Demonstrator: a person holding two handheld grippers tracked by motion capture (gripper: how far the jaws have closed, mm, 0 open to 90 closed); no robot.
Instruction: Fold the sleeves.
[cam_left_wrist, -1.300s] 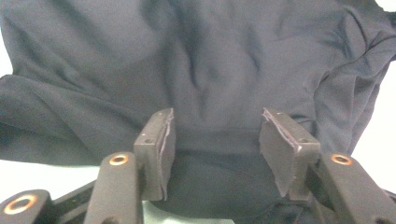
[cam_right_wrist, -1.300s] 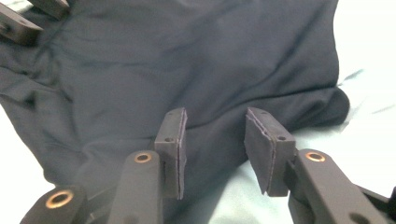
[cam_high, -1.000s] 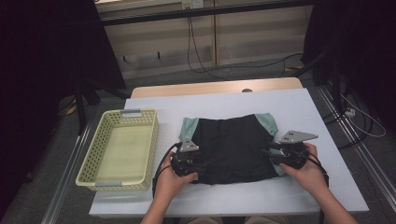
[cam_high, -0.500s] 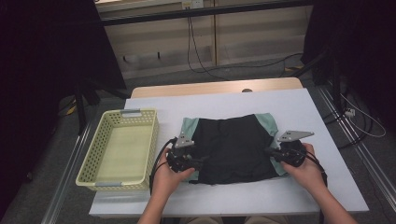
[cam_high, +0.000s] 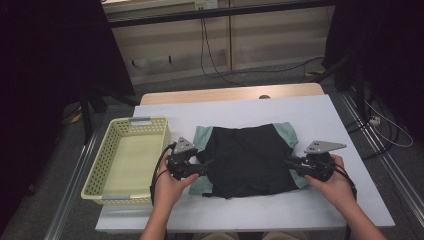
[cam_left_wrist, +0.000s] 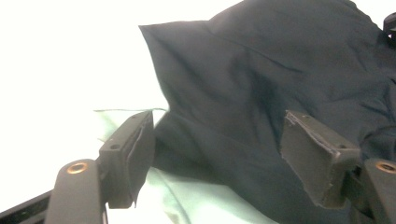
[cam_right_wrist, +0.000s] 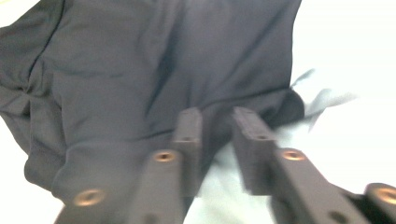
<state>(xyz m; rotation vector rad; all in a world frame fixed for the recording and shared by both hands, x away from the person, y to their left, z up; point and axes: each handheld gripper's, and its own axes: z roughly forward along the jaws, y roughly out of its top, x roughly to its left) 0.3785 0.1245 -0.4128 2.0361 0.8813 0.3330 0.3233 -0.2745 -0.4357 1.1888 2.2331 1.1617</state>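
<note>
Garment count: one folded garment (cam_high: 250, 157), black body with pale green sleeves showing at the left and right edges.
Garment position: lying flat on the white table (cam_high: 320, 112), roughly central, nearer the person's edge than the far edge.
Left gripper (cam_high: 204, 166): one, held in the left hand (cam_high: 170, 185) at the garment's left edge, just beside the green sleeve.
Left gripper jaws: standing wide apart and just been opening; in the left gripper view the black cloth and green sleeve lie beyond and between the two pads (cam_left_wrist: 322, 156), neither pad pressing on the fabric.
Right gripper (cam_high: 291, 162): one, held in the right hand (cam_high: 335, 182) at the garment's right edge.
Right gripper jaws: a narrow gap between them, having just parted a little; in the right gripper view the picture is blurred, the gap shows pale cloth behind it, and no fabric is seen pinched.
Basket count: one pale yellow perforated basket (cam_high: 95, 175), standing at the left end of the table, just beside the left gripper and apart from the garment.
Table top plates: one grey three-cornered plate on each gripper, two in all.
Cables: one trailing from each gripper, the left one looping toward the basket.
Background: one wooden surface (cam_high: 230, 93) beyond the table's far edge.
</note>
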